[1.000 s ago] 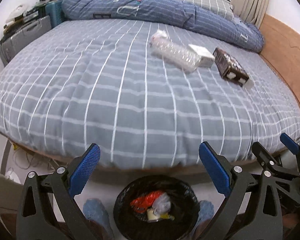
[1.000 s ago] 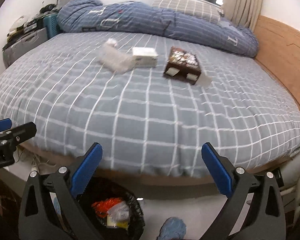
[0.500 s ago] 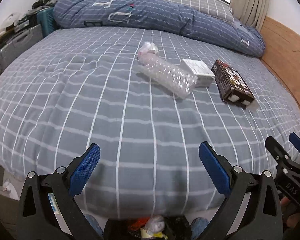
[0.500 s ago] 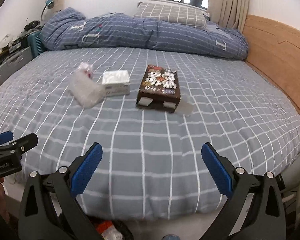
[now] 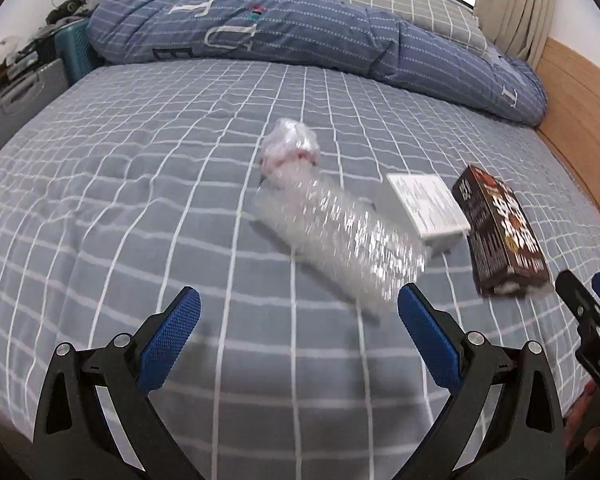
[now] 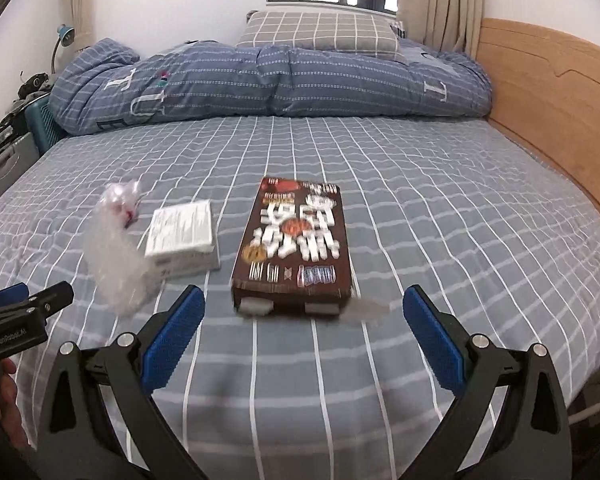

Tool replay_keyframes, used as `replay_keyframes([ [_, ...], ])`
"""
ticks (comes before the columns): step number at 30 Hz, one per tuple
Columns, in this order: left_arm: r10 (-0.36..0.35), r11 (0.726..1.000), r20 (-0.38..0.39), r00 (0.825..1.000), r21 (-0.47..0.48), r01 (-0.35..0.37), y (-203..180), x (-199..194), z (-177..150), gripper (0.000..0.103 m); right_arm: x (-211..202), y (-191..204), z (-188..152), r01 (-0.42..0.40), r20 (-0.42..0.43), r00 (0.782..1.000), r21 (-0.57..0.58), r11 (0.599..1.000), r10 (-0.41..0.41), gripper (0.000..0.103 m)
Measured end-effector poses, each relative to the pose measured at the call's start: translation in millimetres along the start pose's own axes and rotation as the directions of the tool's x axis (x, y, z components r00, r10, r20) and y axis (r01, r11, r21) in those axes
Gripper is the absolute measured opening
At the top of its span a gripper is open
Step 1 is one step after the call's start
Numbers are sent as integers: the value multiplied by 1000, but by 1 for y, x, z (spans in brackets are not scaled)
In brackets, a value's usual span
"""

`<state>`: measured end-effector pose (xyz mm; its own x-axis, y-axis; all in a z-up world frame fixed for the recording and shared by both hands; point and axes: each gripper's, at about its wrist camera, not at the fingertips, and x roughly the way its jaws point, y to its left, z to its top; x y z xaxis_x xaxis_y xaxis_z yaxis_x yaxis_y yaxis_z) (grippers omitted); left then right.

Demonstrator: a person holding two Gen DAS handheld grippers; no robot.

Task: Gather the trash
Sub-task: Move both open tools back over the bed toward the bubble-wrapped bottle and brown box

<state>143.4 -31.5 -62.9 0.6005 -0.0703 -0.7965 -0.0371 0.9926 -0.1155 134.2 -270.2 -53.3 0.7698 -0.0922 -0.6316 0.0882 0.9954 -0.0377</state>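
Three pieces of trash lie on the grey checked bed (image 5: pixel 140 208). A clear crumpled plastic bag (image 5: pixel 332 224) (image 6: pixel 114 256) lies leftmost, a small white box (image 5: pixel 428 208) (image 6: pixel 184 236) beside it, and a dark brown printed box (image 5: pixel 500 236) (image 6: pixel 296 244) to the right. My left gripper (image 5: pixel 298 328) hovers open just short of the plastic bag, nothing between its fingers. My right gripper (image 6: pixel 302 328) is open too, right in front of the brown box's near end. Each gripper shows at the edge of the other's view.
A rolled blue striped duvet (image 6: pixel 260 80) and a grey checked pillow (image 6: pixel 320 34) lie at the bed's far end. A wooden headboard (image 6: pixel 548 92) runs along the right. Suitcases and clutter (image 5: pixel 24 88) stand at the left.
Both grippers rose from the black trash bin on the floor and moved forward over the bed. The trash now sits much closer; the bin has dropped out of view.
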Motion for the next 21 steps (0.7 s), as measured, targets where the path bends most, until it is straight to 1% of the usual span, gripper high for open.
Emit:
replay_keyframes([
  [2, 15, 1000, 0, 1000, 17, -15, -3, 9, 8, 97, 11, 0, 8, 10, -6, 1000, 3, 1000, -10, 95],
  [7, 15, 999, -35, 999, 38, -13, -9, 34, 24, 97, 38, -3, 20, 11, -54, 998, 10, 1000, -10, 95],
  [11, -23, 999, -42, 999, 22, 24, -14, 47, 37, 97, 55, 0, 25, 4, -79, 997, 8, 1000, -3, 95],
  [14, -17, 999, -54, 998, 39, 19, -21, 57, 40, 97, 64, 4, 29, -6, -92, 996, 8, 1000, 6, 95],
  [18, -33, 999, -78, 996, 10, 34, -22, 68, 41, 97, 76, 7, 29, -11, -126, 992, 21, 1000, 13, 95],
  [21, -33, 999, -86, 996, 7, 33, -23, 73, 40, 97, 86, 6, 26, -13, -163, 986, 39, 999, 19, 95],
])
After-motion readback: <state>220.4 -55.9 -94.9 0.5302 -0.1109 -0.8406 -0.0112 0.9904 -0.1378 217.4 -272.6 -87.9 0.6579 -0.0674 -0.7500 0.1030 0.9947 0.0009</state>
